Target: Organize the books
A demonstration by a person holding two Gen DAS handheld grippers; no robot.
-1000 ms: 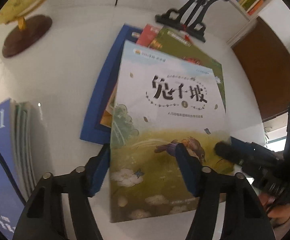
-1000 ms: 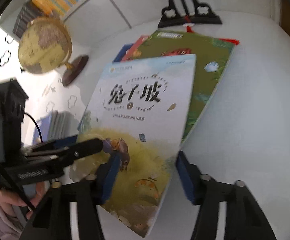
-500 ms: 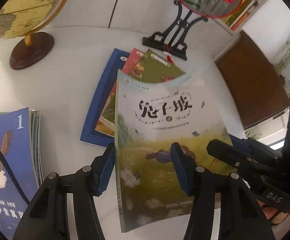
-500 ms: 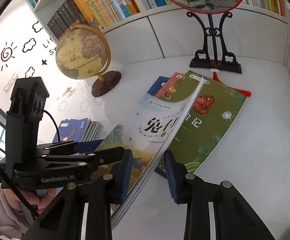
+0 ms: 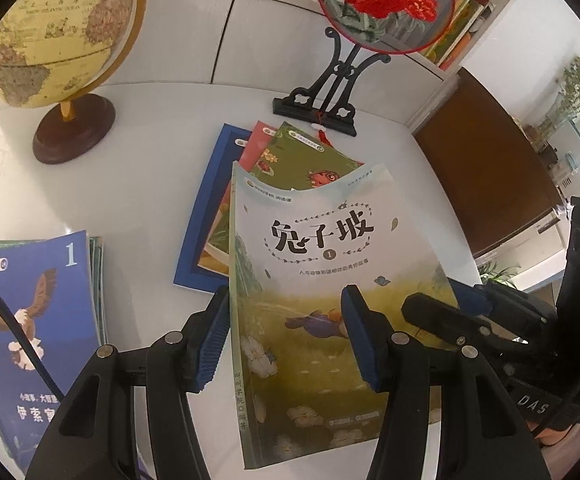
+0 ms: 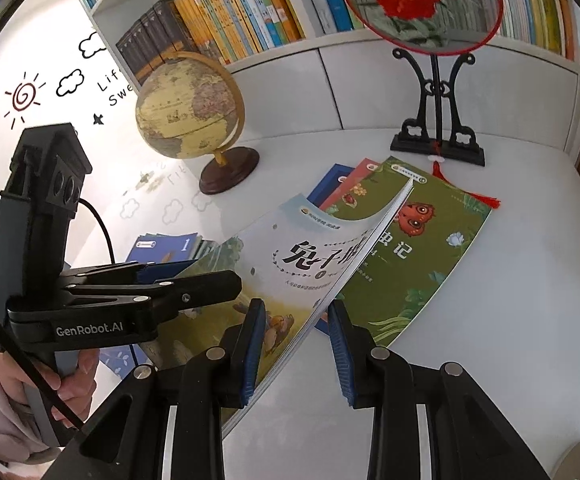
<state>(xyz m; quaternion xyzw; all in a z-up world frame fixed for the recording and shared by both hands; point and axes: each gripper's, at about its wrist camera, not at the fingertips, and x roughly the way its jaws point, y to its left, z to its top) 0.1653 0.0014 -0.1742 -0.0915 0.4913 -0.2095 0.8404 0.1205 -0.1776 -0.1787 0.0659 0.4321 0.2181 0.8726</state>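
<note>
Books on the white tabletop: one raised, the rest lying flat.
Pale-blue paperback (image 5: pixel 330 280) with meadow artwork: tilted, far edge bowed, raised above a fanned pile of green book (image 6: pixel 422 264), red book (image 5: pixel 255 146) and dark-blue book (image 5: pixel 209 200). A separate stack, topped by a blue eagle-cover book (image 5: pixel 33 312), lies flat well apart to the left.

"兔子坡 1" on pale book (image 5: pixel 330 264), "1" on blue book (image 5: pixel 33 292), "GenRobot.AI" on left hand-held gripper (image 6: pixel 193 280)

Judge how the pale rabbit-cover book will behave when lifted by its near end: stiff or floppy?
Probably floppy: the rabbit-cover book is a thin paperback whose far edge already curves. It looks light. It may sag or slip, since the left claw and right claw meet only its near end.
</note>
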